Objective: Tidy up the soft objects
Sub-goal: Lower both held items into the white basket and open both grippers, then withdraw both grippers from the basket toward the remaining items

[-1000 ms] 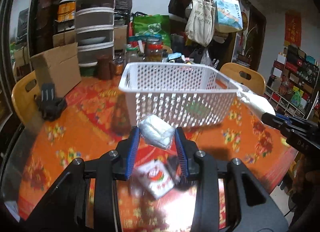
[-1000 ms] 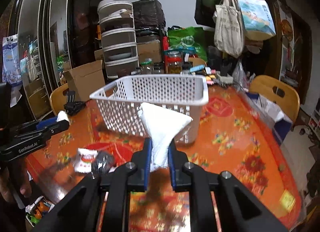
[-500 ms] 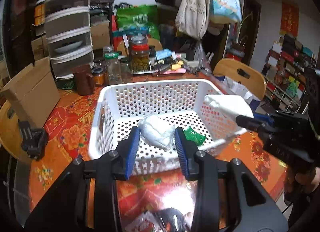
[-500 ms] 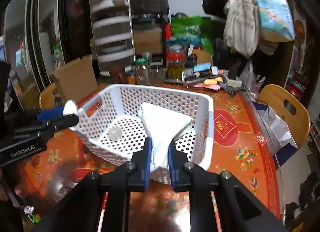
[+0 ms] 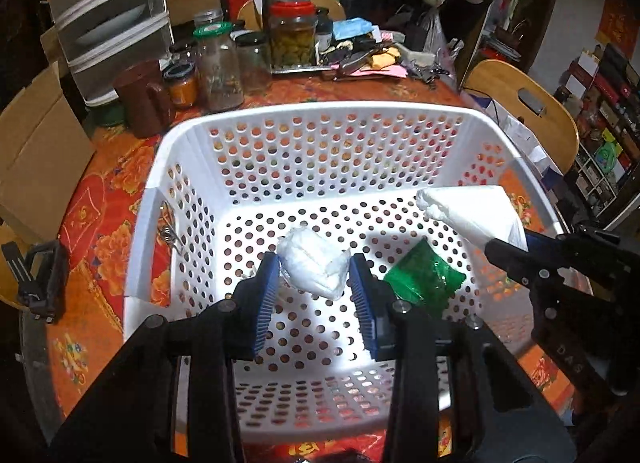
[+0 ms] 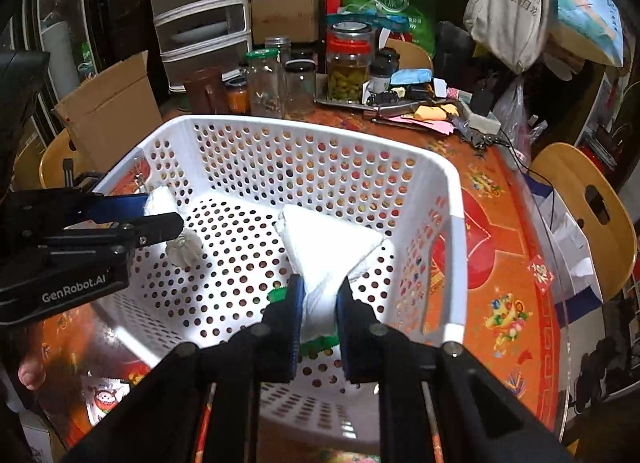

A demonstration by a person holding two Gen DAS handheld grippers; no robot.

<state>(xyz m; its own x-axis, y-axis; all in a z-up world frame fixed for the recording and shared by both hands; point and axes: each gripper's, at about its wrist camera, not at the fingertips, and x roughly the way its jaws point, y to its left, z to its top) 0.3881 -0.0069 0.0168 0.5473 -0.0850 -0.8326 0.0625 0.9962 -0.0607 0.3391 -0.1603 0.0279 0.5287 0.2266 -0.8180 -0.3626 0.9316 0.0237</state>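
Both my grippers are over the white perforated basket (image 5: 320, 115) on the orange floral tablecloth (image 6: 500, 263).

My left gripper (image 5: 314, 275) is clenched on a small white crumpled bundle (image 5: 314, 267), one piece, pinched between the two blue pads (image 5: 264, 295). The bundle is held above the basket floor, roughly mid-basket. Its long axis runs diagonally, upper left to lower right in the left wrist view. From the right wrist view the same bundle (image 6: 185, 247) pokes out of the finger tips on the basket's left side.

My right gripper (image 6: 320, 303) is grasping a folded white cloth (image 6: 328, 247), one piece. The narrow end is clamped in the jaws and the wide end fans out away from me toward the far basket wall, so the long axis runs along the fingers. In the left wrist view that cloth (image 5: 468, 215) sits at the basket's right edge, long axis slanting up and left, above the floor.

One green crinkly packet (image 5: 422, 279) lies flat on the basket floor, just right of my left gripper, below the cloth. Only slivers of green show near my right pads.

Count: two white soft items held, one green packet in the basket, one basket. Beyond the far rim stands a cluster of glass jars (image 6: 348, 63); I can't count them reliably.
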